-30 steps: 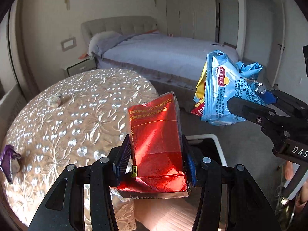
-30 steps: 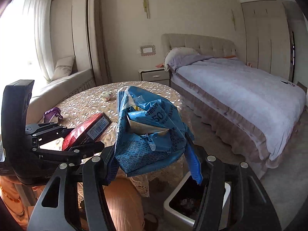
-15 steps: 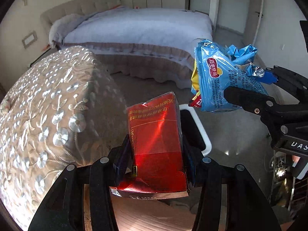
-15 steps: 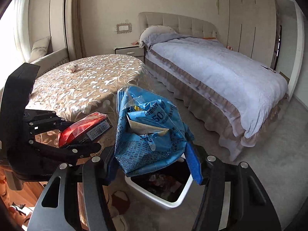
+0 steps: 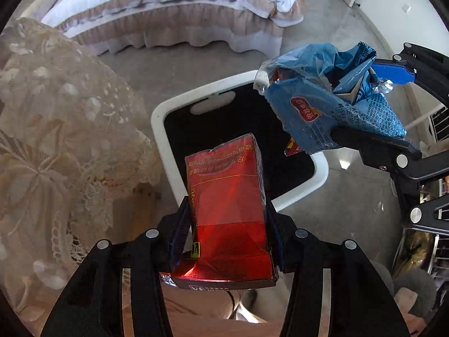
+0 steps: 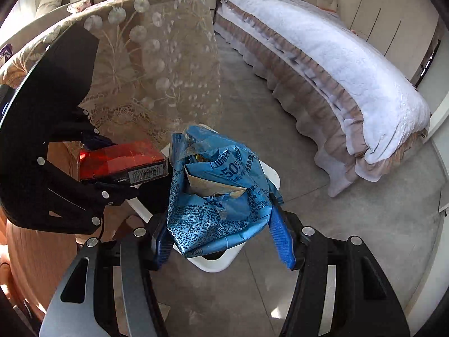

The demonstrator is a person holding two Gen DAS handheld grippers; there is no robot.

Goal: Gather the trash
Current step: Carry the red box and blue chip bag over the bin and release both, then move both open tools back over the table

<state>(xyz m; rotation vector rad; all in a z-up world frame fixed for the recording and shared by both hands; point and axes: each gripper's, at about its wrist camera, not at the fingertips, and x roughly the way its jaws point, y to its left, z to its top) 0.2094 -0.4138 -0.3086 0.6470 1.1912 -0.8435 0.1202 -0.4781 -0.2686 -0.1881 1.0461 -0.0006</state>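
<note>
My left gripper [image 5: 224, 224] is shut on a red box [image 5: 227, 193] and holds it above the white-rimmed trash bin [image 5: 160, 134] on the floor. My right gripper [image 6: 221, 233] is shut on a crumpled blue chip bag [image 6: 216, 193], also over the bin [image 6: 216, 264], which the bag mostly hides. In the left wrist view the blue bag [image 5: 331, 106] hangs over the bin's right side, held by the right gripper [image 5: 370, 104]. In the right wrist view the red box [image 6: 120, 163] and left gripper [image 6: 123, 165] are just left of the bag.
A round table with a lace cloth [image 5: 56, 140] stands left of the bin, also in the right wrist view [image 6: 146, 56]. A bed with a ruffled skirt [image 6: 336, 78] lies beyond. The floor [image 6: 350, 224] is grey. A purple scrap [image 6: 5, 52] lies on the table's far left.
Both grippers have tilted down and come over the bin, still holding the red box and the blue bag. The bin now lies directly beneath them.
</note>
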